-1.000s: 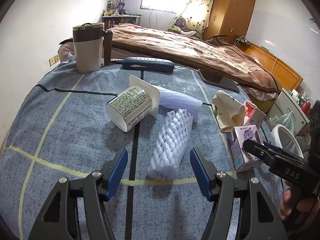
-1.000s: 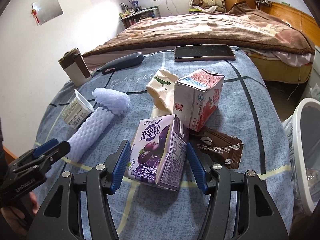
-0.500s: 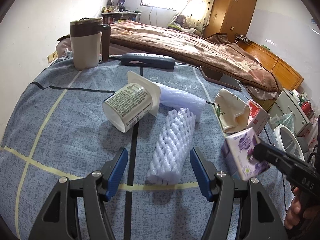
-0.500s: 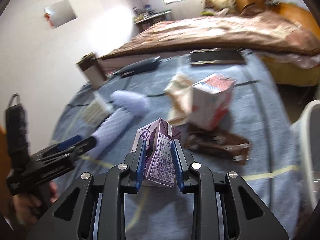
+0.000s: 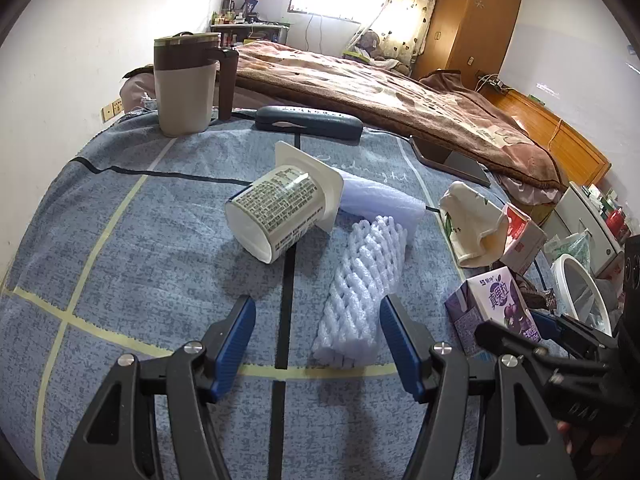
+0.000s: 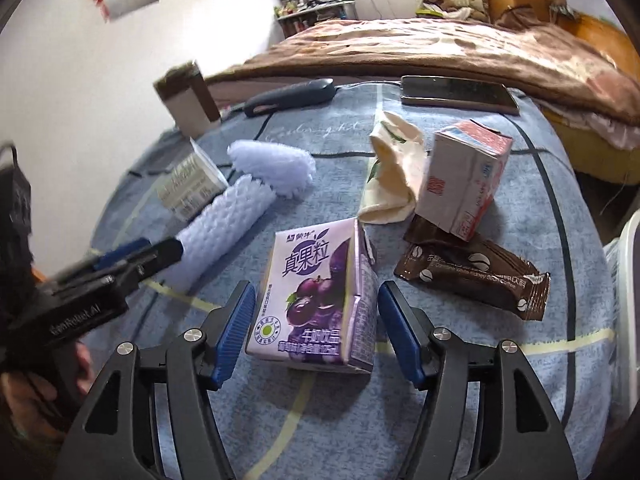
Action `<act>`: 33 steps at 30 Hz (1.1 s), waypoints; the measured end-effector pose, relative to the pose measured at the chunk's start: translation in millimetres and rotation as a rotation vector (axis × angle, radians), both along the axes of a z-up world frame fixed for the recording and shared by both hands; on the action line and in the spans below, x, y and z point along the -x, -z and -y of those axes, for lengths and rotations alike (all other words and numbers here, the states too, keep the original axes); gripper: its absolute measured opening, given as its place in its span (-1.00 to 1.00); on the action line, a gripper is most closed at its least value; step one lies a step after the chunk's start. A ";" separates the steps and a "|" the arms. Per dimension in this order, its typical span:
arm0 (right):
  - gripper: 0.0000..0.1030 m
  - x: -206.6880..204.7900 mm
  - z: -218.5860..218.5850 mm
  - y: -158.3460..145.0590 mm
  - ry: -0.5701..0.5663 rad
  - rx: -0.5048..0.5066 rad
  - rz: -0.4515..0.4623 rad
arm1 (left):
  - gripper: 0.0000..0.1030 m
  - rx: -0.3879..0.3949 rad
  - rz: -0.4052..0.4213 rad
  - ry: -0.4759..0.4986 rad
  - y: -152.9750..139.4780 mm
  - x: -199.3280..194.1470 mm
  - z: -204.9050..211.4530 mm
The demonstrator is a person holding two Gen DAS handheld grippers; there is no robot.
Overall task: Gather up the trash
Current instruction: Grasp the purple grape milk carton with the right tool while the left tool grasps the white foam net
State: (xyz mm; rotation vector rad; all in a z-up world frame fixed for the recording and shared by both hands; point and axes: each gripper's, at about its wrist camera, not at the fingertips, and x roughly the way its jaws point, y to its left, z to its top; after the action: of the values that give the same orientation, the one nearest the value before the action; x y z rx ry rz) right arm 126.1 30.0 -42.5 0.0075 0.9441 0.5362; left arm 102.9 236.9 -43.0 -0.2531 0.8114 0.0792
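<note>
Trash lies on a blue checked cloth. A white foam net sleeve reaches in between the fingers of my left gripper, which is open and not touching it. Behind it lies a tipped yogurt cup. My right gripper has its jaws opening around a purple juice carton, which stands on the cloth with a gap to each pad. That carton also shows at the right of the left wrist view. Beyond it are a crumpled paper cup, a red carton and a brown sachet.
A brown-and-beige mug, a dark case and a phone sit along the far edge. A white bin stands off the right edge. A bed with a brown blanket lies behind.
Half a second ago my right gripper was shut on the purple carton and held it up. Now its jaws stand apart and the carton rests on the cloth. The left gripper has stayed put.
</note>
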 end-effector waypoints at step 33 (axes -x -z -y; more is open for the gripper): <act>0.16 9.3 39.1 -12.1 0.117 0.019 0.082 | -0.14 -0.052 -0.067 0.094 15.6 -40.7 33.1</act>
State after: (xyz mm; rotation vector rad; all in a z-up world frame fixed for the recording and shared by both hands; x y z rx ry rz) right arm 116.8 -9.0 -30.4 0.0232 0.8628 0.4164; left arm 143.6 203.8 -58.6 -0.1632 0.8855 0.0205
